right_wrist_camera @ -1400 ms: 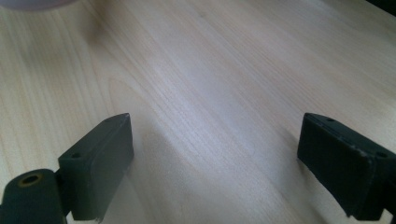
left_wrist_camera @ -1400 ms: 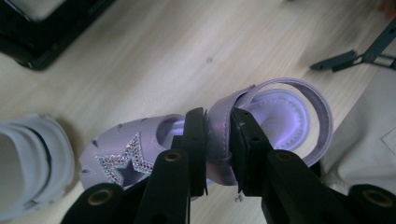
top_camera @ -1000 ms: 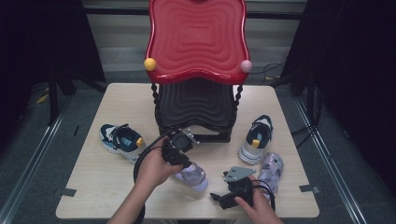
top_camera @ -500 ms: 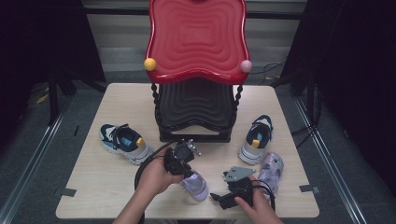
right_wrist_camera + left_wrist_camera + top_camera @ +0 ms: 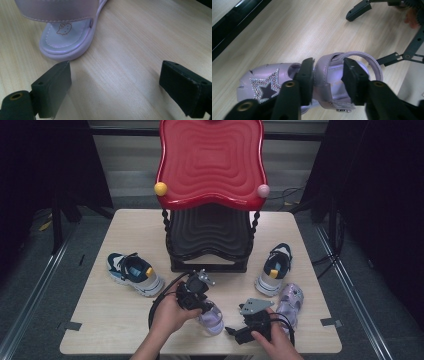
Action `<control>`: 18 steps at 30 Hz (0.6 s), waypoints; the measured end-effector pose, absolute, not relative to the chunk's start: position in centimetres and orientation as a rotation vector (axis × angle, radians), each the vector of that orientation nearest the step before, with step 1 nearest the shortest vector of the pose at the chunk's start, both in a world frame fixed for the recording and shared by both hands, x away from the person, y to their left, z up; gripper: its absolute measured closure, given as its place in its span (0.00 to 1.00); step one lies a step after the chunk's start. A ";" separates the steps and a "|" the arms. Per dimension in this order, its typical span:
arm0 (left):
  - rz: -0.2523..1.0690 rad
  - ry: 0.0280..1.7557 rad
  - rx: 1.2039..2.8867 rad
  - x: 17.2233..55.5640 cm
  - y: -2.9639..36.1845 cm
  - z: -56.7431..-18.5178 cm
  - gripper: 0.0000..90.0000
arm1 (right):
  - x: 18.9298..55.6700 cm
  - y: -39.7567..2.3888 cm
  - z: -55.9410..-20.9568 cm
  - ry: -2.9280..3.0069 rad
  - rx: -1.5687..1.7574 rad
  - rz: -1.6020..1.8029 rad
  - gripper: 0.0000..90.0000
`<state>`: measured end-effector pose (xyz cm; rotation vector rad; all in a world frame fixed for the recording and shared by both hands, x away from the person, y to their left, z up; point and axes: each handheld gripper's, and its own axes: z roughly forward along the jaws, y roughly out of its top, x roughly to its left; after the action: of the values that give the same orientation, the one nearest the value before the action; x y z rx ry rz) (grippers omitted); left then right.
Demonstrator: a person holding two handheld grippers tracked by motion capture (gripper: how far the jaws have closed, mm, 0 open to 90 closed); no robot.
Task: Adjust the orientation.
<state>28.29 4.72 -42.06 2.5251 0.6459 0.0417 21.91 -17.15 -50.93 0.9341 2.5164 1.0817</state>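
Note:
A lilac sandal (image 5: pixel 213 321) with a glittery star (image 5: pixel 265 86) lies on the table near the front edge. My left gripper (image 5: pixel 204 306) points down over it, and its jaws (image 5: pixel 327 70) stand on either side of the sandal's ankle strap. They have just been opening, and a small gap shows by the right pad. My right gripper (image 5: pixel 233 334) rests low beside it, wide open (image 5: pixel 115 75) and holding nothing. The sandal's heel end (image 5: pixel 65 42) lies just beyond its left fingertip. A second lilac sandal (image 5: pixel 290 300) lies right of my right hand.
A red and black two-tier stand (image 5: pixel 210 167) fills the table's back middle. One blue and white sneaker (image 5: pixel 134 273) lies left of the stand, and another (image 5: pixel 273 268) lies right of it. The table edge (image 5: pixel 125 351) is close to my hands.
My left hand and the lilac sandal have shifted a little toward the near edge and to the right. The right hand has stayed where it was.

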 end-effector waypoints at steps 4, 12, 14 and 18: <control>0.079 0.672 2.485 28.0 4.8 -42.0 0.55 | 21.9 -17.1 -50.9 2.516 0.934 1.082 0.11; 0.131 0.771 2.374 26.9 6.7 -42.0 0.48 | 21.9 -17.1 -50.9 2.517 0.934 1.082 0.11; 0.156 0.792 2.367 26.7 7.3 -41.9 0.45 | 21.9 -17.1 -50.9 2.517 0.934 1.082 0.11; 0.199 0.839 2.332 25.9 8.2 -41.9 0.39 | 21.9 -17.1 -50.9 2.516 0.934 1.082 0.11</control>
<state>25.92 8.25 -41.88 2.3322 0.8386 0.1992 21.91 -17.15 -50.93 0.9336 2.5164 1.0817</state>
